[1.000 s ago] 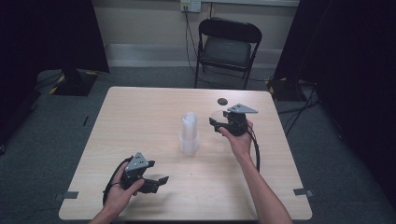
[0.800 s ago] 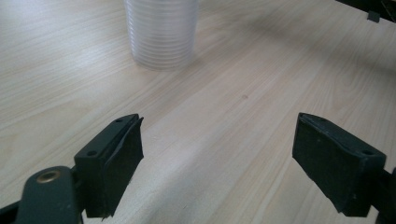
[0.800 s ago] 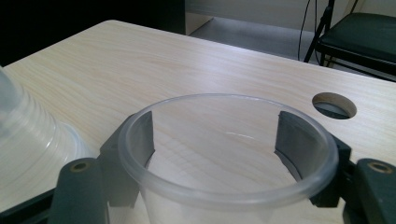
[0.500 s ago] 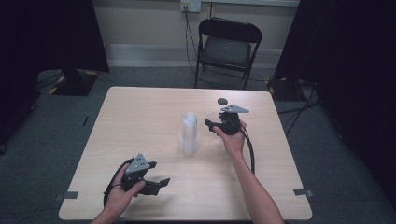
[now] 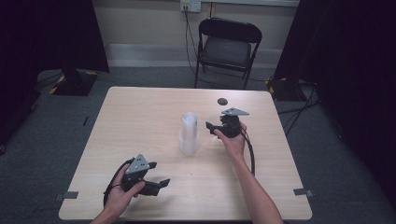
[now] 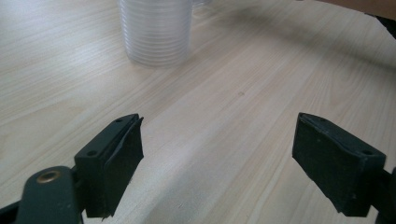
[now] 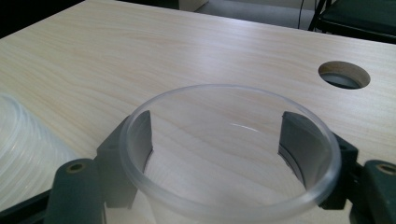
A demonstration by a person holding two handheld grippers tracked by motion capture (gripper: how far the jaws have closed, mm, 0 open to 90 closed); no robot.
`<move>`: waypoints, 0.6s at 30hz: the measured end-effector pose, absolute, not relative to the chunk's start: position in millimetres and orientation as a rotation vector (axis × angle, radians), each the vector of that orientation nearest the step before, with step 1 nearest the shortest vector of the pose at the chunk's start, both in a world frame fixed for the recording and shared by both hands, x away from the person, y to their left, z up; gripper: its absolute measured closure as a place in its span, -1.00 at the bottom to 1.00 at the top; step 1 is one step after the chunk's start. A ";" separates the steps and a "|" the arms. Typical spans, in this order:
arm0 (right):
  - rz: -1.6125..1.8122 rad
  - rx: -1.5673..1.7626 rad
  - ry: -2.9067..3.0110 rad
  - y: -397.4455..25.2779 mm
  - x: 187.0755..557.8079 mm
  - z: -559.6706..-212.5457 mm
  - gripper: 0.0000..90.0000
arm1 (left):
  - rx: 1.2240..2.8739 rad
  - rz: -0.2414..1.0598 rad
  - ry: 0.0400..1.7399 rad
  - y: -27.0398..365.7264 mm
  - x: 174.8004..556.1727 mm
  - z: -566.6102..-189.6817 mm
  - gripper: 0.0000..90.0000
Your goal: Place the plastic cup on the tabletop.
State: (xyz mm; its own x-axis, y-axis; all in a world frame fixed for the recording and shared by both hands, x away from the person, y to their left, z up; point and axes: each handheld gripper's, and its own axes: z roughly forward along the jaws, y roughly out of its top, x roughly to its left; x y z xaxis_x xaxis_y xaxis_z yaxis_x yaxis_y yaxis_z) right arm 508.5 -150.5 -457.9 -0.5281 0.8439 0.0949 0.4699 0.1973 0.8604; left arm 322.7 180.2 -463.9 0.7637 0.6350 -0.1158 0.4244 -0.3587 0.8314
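A tall stack of clear plastic cups stands upright at the middle of the wooden table. In the left gripper view the stack is ahead, beyond the jaws. My right gripper is just right of the stack, shut on a single clear cup. Its two jaws press the cup's wall from outside, and the open rim faces the camera. The stack's ribbed edge shows at the left of that view. My left gripper rests near the front left edge, open, with bare wood between its jaws.
A round cable hole is cut into the table behind the right gripper, also visible as a hole in the right gripper view. A black folding chair stands beyond the far edge. Cables trail from both grippers.
My right gripper has moved a little left and toward me, closer to the cup stack, with the cup in it. The left gripper has barely shifted.
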 end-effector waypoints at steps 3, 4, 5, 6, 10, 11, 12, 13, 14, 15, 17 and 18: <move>1.264 1.225 2.087 -152.0 505.5 -458.3 -0.45 | 2.004 0.277 0.798 179.9 322.7 -464.1 -0.64; 1.267 1.218 2.088 -153.3 503.0 -458.9 -0.45 | 2.004 0.279 0.798 179.8 322.6 -464.1 -0.64; 1.267 1.218 2.088 -153.3 503.0 -458.9 -0.45 | 2.004 0.279 0.798 179.8 322.6 -464.1 -0.64; 1.262 1.211 2.094 -154.2 500.1 -460.4 -0.45 | 2.004 0.279 0.795 179.9 322.7 -463.9 -0.64; 1.268 1.209 2.099 -156.3 494.7 -461.4 -0.47 | 2.002 0.276 0.800 179.4 322.7 -464.2 -0.64; 1.263 1.206 2.100 -157.1 493.3 -461.3 -0.47 | 2.007 0.282 0.796 179.6 323.1 -464.2 -0.64; 1.263 1.209 2.099 -157.8 491.8 -461.3 -0.47 | 2.007 0.280 0.797 179.4 323.0 -464.3 -0.64; 1.265 1.211 2.099 -158.7 490.8 -461.4 -0.48 | 2.007 0.280 0.797 179.2 322.9 -464.3 -0.64; 1.266 1.212 2.099 -159.7 490.1 -461.9 -0.48 | 2.008 0.280 0.797 179.1 322.8 -464.3 -0.64; 1.265 1.217 2.102 -160.2 489.3 -462.1 -0.48 | 2.005 0.276 0.799 178.8 322.6 -464.3 -0.64; 1.261 1.219 2.102 -161.4 487.7 -463.3 -0.49 | 2.006 0.277 0.797 178.7 322.4 -464.1 -0.64; 1.263 1.229 2.105 -162.3 486.0 -464.3 -0.51 | 2.007 0.278 0.797 178.8 322.4 -464.0 -0.64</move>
